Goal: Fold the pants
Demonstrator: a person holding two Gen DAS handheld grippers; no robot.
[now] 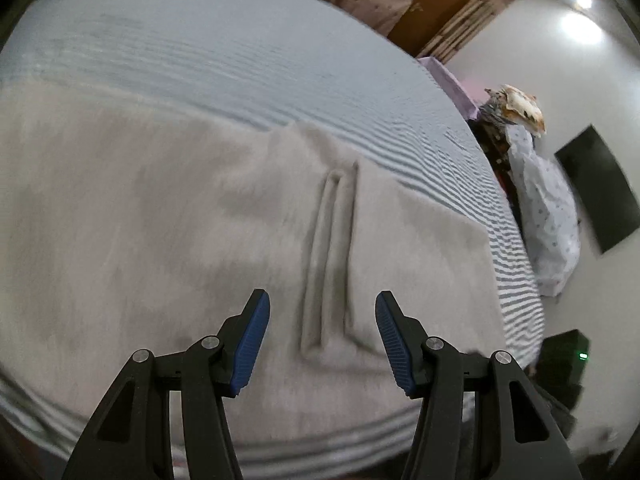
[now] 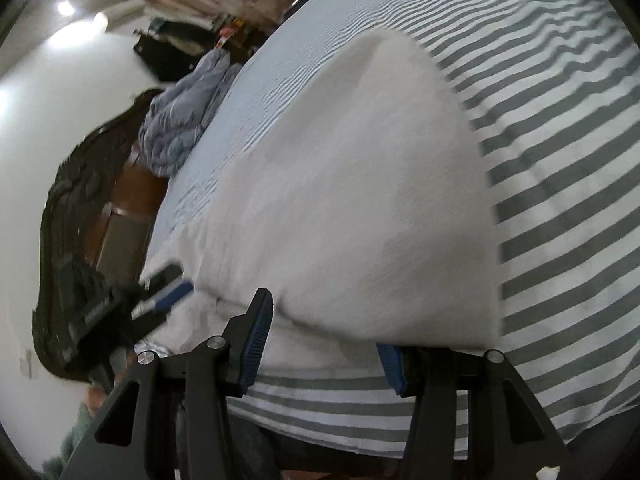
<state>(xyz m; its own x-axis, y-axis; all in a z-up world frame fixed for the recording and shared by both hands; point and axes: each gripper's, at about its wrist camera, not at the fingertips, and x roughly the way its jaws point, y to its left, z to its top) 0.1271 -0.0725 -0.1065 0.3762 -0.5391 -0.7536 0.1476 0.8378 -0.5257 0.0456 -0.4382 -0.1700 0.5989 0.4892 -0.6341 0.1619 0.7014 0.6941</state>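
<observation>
Bed (image 1: 240, 60) under striped sheet, pale pants (image 1: 180, 220) spread flat across it. Left hand-held gripper (image 1: 322, 340) gapes wide, empty, pocket welt at 12 o'clock; right hand-held gripper (image 2: 326, 344) also wide, straddling the hem, not pinching. Best pinch both layers squarely before lifting.

A bed with a grey-and-white striped sheet (image 1: 224, 60) fills the room. Beyond its far edge stands a white wall (image 1: 520, 40) with bright light spots, a dark flat screen (image 1: 596, 188) and a brown wooden door (image 1: 432, 8).
</observation>
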